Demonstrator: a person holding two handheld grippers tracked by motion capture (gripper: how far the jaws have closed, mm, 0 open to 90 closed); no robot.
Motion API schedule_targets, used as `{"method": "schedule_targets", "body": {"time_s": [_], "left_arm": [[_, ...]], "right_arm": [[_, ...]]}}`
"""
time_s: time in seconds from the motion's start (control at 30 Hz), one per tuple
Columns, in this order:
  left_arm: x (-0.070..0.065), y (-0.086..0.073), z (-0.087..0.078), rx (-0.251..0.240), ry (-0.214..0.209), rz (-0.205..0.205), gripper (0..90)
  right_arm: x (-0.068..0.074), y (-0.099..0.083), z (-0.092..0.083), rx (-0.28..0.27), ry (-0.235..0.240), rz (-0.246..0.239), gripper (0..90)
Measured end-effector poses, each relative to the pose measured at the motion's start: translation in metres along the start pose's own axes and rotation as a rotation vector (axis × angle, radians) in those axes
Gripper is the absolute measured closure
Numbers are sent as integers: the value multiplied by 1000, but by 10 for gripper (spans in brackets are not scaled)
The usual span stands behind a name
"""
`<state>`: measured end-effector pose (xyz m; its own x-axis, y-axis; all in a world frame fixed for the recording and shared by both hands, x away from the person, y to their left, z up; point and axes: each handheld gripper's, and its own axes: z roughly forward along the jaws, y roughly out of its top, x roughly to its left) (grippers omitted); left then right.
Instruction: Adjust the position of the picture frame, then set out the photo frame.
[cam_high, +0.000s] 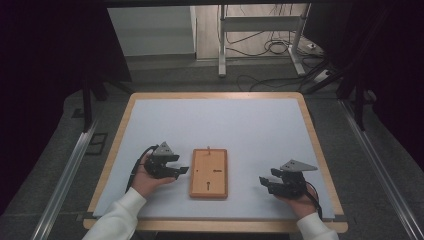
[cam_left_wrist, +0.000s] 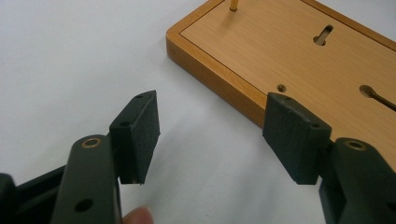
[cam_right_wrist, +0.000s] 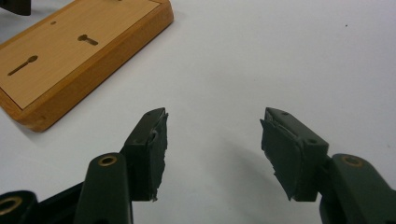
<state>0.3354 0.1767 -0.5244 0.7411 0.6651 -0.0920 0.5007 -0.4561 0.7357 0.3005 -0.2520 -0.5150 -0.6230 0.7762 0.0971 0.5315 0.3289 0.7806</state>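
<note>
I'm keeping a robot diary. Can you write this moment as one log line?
left gripper: open, empty, beside wooden board | right gripper: open, empty, apart from board | board: flat on white mat, one peg upright

We take this for a lab: dark curtains (cam_high: 45, 75) flank the table (cam_high: 220, 125), cables (cam_high: 270, 47) trail across the floor at upper centre.

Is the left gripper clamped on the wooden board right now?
No. The left gripper stands open, jaws apart over the white table, beside the wooden board.
</note>
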Motion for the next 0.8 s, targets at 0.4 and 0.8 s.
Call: {"method": "schedule_targets", "body": {"time_s": [0.4,0.8], "left_arm": [[-2,9,3,-39,-18,34,348],[-8,28,13,-67,-62,93,326]], "right_arm": [[0,2,-2,-21,-7,1,377],[3,3,-3,-28,-12,-3,352]]}}
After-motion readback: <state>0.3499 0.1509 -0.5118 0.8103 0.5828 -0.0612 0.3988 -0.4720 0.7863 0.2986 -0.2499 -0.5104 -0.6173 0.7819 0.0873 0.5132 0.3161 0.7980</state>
